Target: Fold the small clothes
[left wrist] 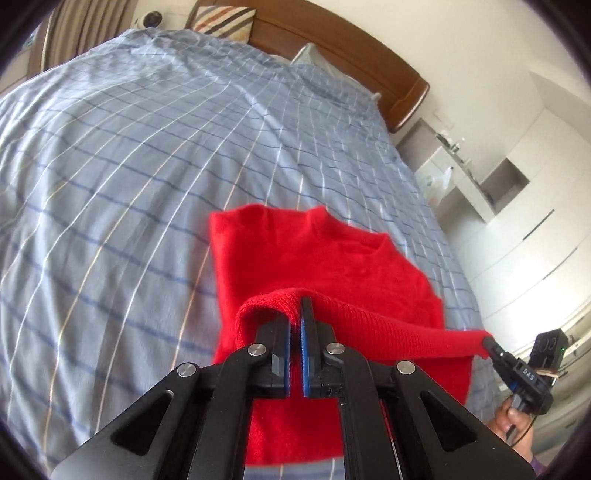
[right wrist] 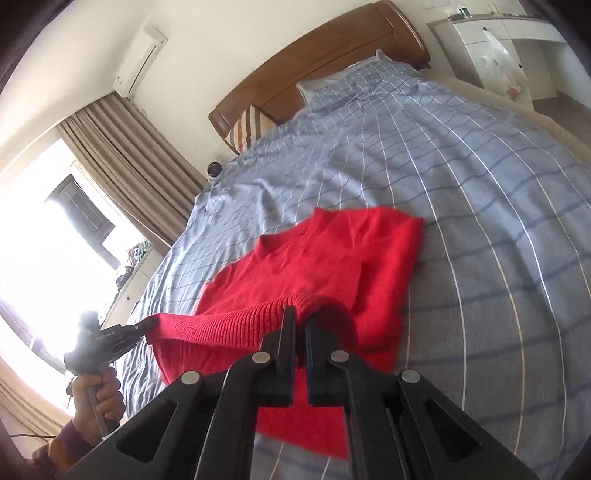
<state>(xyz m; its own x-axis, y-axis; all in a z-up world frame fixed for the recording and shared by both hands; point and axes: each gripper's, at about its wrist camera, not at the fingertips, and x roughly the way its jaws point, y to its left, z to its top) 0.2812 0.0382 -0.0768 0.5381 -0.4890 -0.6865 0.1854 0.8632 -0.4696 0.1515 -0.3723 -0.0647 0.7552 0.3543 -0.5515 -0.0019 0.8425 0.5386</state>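
Left wrist view: left hand-held gripper (left wrist: 295, 317) clenched on the ribbed hem of a red knitted sweater (left wrist: 317, 258); right hand-held gripper (left wrist: 489, 341) clenched on the same hem, opposite corner. Sweater body lay ahead of both on the blue checked bed cover (left wrist: 147, 166), collar pointing toward the wooden headboard (left wrist: 332, 48). Long axis: hem to collar. Hem taut, crosswise, raised; neither hand nearer.

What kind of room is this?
A bedroom, most likely: a bed with a checked blue cover, a wooden headboard, and pillows against it. A red sweater lies on the cover.
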